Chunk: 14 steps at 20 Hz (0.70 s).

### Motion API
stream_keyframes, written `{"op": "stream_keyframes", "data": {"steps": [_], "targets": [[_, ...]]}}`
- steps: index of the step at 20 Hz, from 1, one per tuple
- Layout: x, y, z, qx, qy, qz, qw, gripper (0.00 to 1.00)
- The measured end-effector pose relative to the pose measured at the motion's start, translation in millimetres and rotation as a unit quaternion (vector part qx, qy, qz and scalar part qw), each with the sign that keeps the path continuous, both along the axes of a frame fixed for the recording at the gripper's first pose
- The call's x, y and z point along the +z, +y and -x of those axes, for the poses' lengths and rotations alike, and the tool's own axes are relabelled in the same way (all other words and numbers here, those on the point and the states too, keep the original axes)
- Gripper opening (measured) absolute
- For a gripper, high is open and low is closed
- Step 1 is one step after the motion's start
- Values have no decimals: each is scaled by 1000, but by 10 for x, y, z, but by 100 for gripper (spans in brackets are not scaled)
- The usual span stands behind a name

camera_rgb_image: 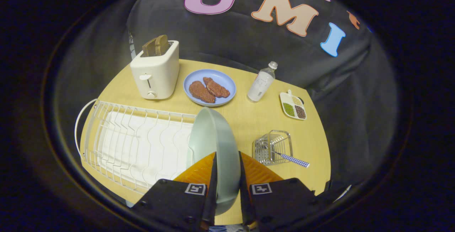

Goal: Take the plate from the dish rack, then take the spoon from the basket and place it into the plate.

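A pale green plate [213,136] stands on edge between my fingers, and my gripper [226,155] is shut on its rim. It is held at the right end of the white wire dish rack [138,143], above the table. To the right of the fingers stands a small wire basket [273,146]. A spoon [291,158] with a blue checked handle lies in it, the handle sticking out to the right over the table.
Beyond the rack stand a cream toaster [155,70] with bread slices, a blue plate [209,87] with two meat pieces, a tilted plastic bottle [262,81] and a small divided dish [293,106] of grains. The wooden table [245,118] has bare room between the basket and the blue plate.
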<state>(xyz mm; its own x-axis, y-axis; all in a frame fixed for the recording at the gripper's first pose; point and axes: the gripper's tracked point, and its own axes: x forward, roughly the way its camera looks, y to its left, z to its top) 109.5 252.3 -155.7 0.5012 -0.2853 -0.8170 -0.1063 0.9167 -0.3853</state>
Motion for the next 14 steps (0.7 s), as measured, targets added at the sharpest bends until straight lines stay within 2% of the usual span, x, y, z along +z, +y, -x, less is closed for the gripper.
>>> {"op": "stream_keyframes", "data": {"steps": [6,14], "targets": [[61,-29,-40,-12,-10,-11,1000,26],[123,-22,-79,-31,-6,-46,998,26]]}}
